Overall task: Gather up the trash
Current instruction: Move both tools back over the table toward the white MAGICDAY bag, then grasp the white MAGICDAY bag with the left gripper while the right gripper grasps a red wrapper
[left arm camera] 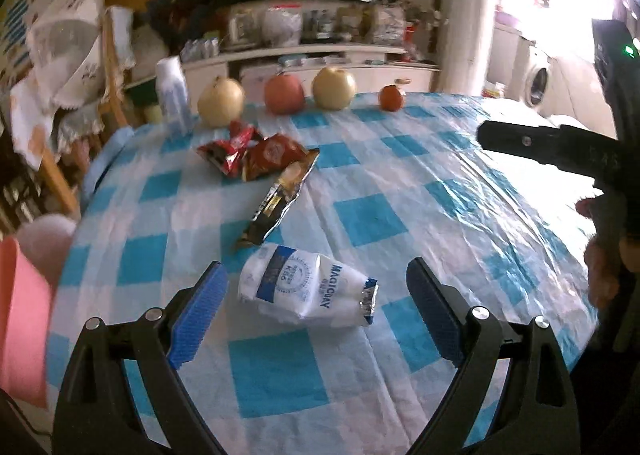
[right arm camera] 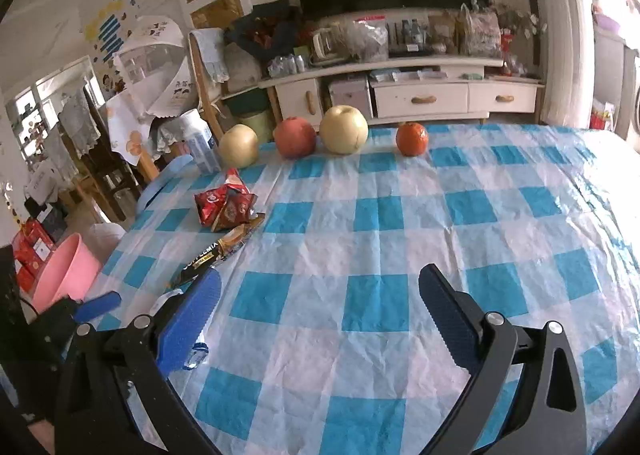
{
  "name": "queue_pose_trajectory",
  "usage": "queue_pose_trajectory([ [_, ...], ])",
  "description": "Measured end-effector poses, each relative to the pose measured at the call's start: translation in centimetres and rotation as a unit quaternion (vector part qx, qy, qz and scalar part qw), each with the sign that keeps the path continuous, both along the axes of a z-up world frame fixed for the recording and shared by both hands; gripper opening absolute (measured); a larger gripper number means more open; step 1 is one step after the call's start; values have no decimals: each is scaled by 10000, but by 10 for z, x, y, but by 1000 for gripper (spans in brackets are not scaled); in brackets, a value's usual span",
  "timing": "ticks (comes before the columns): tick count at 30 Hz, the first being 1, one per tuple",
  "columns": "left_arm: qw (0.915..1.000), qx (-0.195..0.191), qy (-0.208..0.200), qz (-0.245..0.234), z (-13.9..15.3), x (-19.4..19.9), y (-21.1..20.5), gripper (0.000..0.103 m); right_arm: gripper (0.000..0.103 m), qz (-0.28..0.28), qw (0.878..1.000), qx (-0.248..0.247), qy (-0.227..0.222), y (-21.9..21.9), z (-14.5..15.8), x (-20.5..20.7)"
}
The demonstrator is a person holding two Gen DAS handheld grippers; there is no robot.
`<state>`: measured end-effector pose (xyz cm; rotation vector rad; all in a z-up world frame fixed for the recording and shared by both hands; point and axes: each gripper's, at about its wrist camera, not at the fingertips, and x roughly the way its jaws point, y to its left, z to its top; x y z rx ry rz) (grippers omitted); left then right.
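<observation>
White wrapper (left arm camera: 308, 289) on table (left arm camera: 400, 175) between spread pads of left tool (left arm camera: 316, 287) — untouched; right tool (right arm camera: 320, 303) spread apart, empty.

Both wrist views (low, close) share the checked table (left arm camera: 372, 223).

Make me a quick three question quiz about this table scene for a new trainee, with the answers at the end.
1. True or false: the left gripper has its jaws shut on the white crumpled plastic bag.
2. How many round fruits stand along the far edge of the blue and white checked tablecloth?
3. Which lies nearest the white bag: A the red crinkled snack wrappers, B the long dark foil coffee sachet, C the small orange fruit?

Key: 1 false, open around it. 2 four. 3 B.
</observation>
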<state>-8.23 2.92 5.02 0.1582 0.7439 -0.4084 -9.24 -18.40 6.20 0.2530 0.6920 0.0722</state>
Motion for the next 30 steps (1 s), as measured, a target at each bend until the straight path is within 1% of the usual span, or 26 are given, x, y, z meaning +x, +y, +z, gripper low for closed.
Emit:
queue_pose_trajectory([
  [2,9989,-161,184,402,-5,5,4,91,98,54,9999,51,70,2,-2,5],
  [3,9968,-295,299,683,-6,8,9,91,98,88,9999,55,113,4,-4,9],
  [4,9947,-432,402,843,-7,9,12,91,98,112,9998,49,145,5,-6,11],
  [6,9889,-841,644,1039,-11,12,16,91,98,160,9995,38,261,8,-9,18],
  [8,9858,-952,730,1176,-13,14,15,91,98,242,9991,63,343,13,-12,27],
  [15,9793,-774,1001,1583,-32,37,6,91,98,472,9973,117,551,24,-21,51],
  [17,9782,-698,1060,1646,-35,43,5,91,98,539,9962,213,654,27,-26,58],
  [19,9781,-541,1040,1718,-37,48,3,91,98,614,9944,388,762,30,-32,66],
  [21,9772,-461,1061,1781,-39,51,4,83,98,672,9930,484,845,36,-36,72],
  [22,9777,-369,1008,1804,-38,53,4,80,98,697,9926,495,858,38,-37,74],
  [23,9779,-296,997,1812,-38,54,4,74,98,731,9923,500,871,41,-38,77],
  [26,9798,-202,972,1739,-39,58,6,73,97,826,9910,521,914,49,-41,84],
  [27,9804,-172,963,1712,-39,59,8,72,96,850,9905,544,932,52,-42,87],
  [29,9808,-158,964,1690,-38,60,10,70,87,901,9891,602,996,57,-47,92],
  [30,9809,-166,964,1684,-38,61,12,67,80,914,9885,624,1032,58,-48,95],
])
